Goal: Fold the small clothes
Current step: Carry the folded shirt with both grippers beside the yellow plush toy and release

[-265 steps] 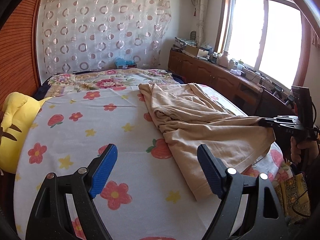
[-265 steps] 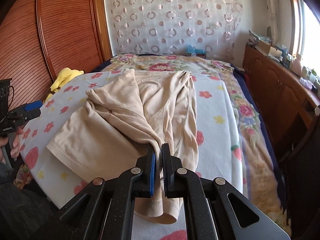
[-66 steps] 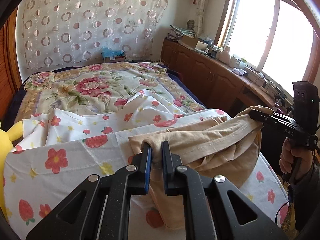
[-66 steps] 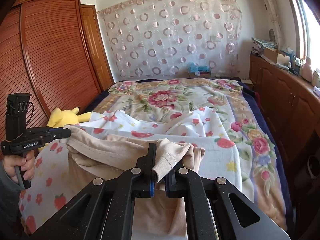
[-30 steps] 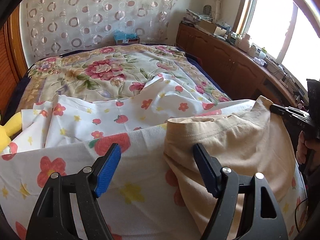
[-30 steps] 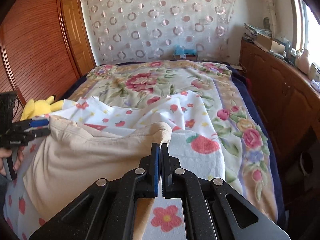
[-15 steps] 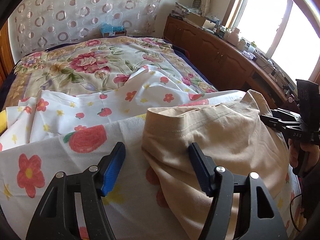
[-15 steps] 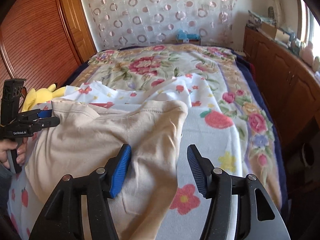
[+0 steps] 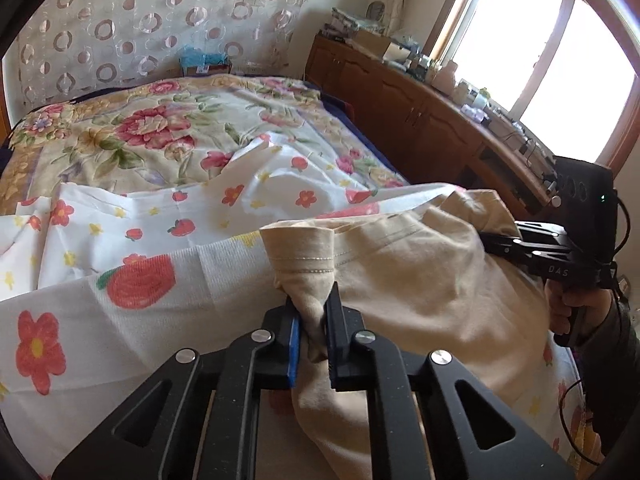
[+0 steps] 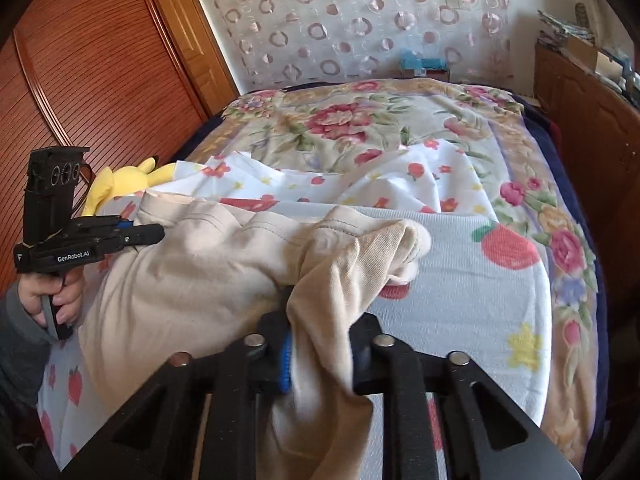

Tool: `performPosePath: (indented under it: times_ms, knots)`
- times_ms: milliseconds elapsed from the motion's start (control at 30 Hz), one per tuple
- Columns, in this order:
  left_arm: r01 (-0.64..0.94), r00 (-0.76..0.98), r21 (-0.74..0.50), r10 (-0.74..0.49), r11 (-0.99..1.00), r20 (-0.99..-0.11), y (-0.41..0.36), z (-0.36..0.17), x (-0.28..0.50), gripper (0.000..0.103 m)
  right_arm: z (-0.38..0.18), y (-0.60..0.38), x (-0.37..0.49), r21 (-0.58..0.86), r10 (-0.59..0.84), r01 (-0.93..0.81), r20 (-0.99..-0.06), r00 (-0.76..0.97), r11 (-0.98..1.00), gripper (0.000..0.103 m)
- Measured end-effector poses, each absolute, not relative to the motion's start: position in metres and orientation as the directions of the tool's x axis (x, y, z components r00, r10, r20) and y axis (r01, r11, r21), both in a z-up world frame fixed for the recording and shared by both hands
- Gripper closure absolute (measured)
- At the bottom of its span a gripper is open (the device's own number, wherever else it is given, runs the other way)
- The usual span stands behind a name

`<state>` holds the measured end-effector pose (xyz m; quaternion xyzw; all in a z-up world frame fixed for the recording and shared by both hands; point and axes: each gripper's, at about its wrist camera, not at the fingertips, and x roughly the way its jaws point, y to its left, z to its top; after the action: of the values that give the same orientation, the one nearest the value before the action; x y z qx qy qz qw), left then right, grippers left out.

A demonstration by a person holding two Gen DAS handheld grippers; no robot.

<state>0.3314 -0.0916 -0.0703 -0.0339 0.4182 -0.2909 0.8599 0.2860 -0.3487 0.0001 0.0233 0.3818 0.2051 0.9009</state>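
Note:
A beige garment (image 9: 408, 280) lies folded on the near end of the bed, over a white sheet with red flowers (image 9: 120, 240). My left gripper (image 9: 313, 322) is shut on the garment's near-left corner, bunched cloth between the jaws. My right gripper (image 10: 320, 344) is shut on the opposite corner of the beige garment (image 10: 192, 276), whose cloth drapes over the fingers. Each gripper also shows in the other's view: the right one (image 9: 492, 236) at the garment's right edge, the left one (image 10: 156, 232) at its left edge.
A floral quilt (image 9: 160, 128) covers the far half of the bed. A yellow plush toy (image 10: 124, 184) lies at the left edge by the wooden wardrobe (image 10: 80, 80). A wooden cabinet (image 9: 420, 120) with clutter runs along the right under the window.
Half a second ago both grippers were open beside the garment's far corners. Both have now closed on those corners and lifted the cloth slightly.

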Motion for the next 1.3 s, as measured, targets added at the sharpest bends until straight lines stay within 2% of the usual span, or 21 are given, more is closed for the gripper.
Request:
performPosePath:
  times_ms: [267, 400, 600, 800, 967, 1133, 1300]
  knots:
    - [0.472, 0.613, -0.297, -0.551, 0.830, -0.566, -0.056, -0.007, 0.269, 0.092, 0.049, -0.330, 0.238, 0.098, 0.391, -0.405, -0.534, 0.750, 0.909, 0.089]
    - [0.431, 0.694, -0.249, -0.495, 0.867, -0.523, -0.022, 0.010, 0.239, 0.093, 0.067, -0.304, 0.229, 0.058, 0.429, -0.464, -0.493, 0.757, 0.884, 0.089]
    - [0.302, 0.776, -0.240, -0.384, 0.923, -0.500, 0.049, 0.006, 0.210, 0.093, 0.079, -0.238, 0.239, -0.010, 0.508, -0.581, -0.474, 0.719, 0.814, 0.089]
    - [0.134, 0.828, -0.253, -0.249, 0.958, -0.503, 0.119, -0.019, 0.191, 0.093, 0.077, -0.165, 0.294, -0.079, 0.578, -0.693, -0.489, 0.654, 0.717, 0.089]
    - [-0.032, 0.832, -0.223, -0.098, 0.974, -0.546, 0.156, -0.052, 0.188, 0.093, 0.071, -0.099, 0.359, -0.153, 0.594, -0.760, -0.535, 0.601, 0.631, 0.089]
    - [-0.121, 0.820, -0.256, -0.049, 0.959, -0.571, 0.181, -0.078, 0.182, 0.093, 0.066, -0.024, 0.401, -0.203, 0.603, -0.814, -0.580, 0.548, 0.544, 0.089]
    - [-0.189, 0.776, -0.254, -0.015, 0.949, -0.631, 0.199, -0.100, 0.175, 0.093, 0.055, 0.030, 0.424, -0.205, 0.615, -0.860, -0.623, 0.483, 0.467, 0.089]
